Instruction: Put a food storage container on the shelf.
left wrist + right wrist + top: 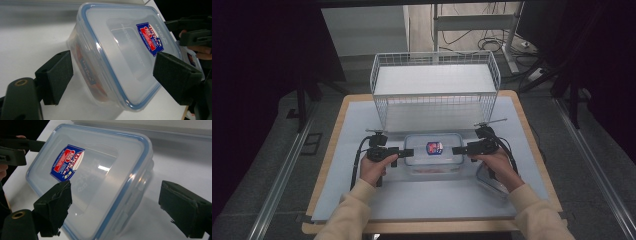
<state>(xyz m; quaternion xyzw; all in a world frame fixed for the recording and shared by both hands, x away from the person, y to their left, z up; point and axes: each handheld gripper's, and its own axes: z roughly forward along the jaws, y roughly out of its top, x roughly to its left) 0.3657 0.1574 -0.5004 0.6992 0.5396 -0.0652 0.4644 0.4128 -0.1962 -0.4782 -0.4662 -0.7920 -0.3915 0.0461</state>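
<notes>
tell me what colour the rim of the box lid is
Blue, around the clear lid; clearest in the left gripper view.

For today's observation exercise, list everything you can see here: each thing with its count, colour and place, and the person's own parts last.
Lidded container: one, clear with blue seal and red-blue label, table centre, between the grippers.
Second container: one, clear, partly hidden under right forearm.
Wire basket: one, white, behind the container.
Table: one, wood-edged with pale grey mat.
Left gripper: one, black, open at container's left end.
Right gripper: one, black, open at its right end.
Hands: two, cream sleeves.
</notes>
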